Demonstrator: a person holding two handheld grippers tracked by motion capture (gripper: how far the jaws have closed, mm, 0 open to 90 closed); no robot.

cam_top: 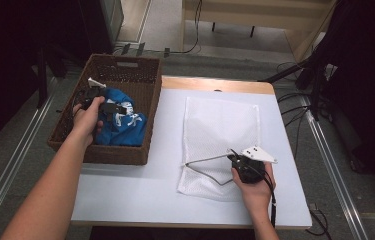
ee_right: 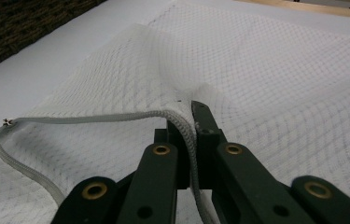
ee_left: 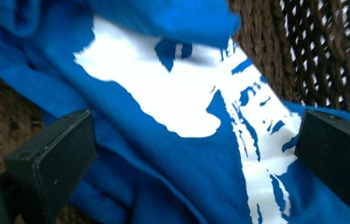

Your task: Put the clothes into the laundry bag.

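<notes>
Two grippers are at work, one in each of your hands, and the nearer to you is the right gripper (cam_top: 235,159), at about five o'clock on the white counter (cam_top: 125,190). Its fingers (ee_right: 205,122) are pressed together on the grey drawstring cord (ee_right: 93,117) at the open edge of the white mesh laundry bag (cam_top: 220,130), with a fold of the netting lifted up beside the pinch; the cord runs out from the fingers toward nine o'clock in the high view and loops back along the bag's near hem. The bag itself lies flat on the counter, stretching from your right hand (cam_top: 255,187) away toward twelve o'clock. Farther off, at about ten o'clock, the brown wicker basket (cam_top: 125,67) sits at the counter's left edge, just beside the bag but not touching it. Inside it lies the blue shirt (cam_top: 125,127) with its white print, crumpled against the basket's woven wall. Your left gripper (cam_top: 117,107) is down in the basket over that shirt, its fingers (ee_left: 51,163) spread wide with the blue cloth lying between them, not closed on it.
</notes>
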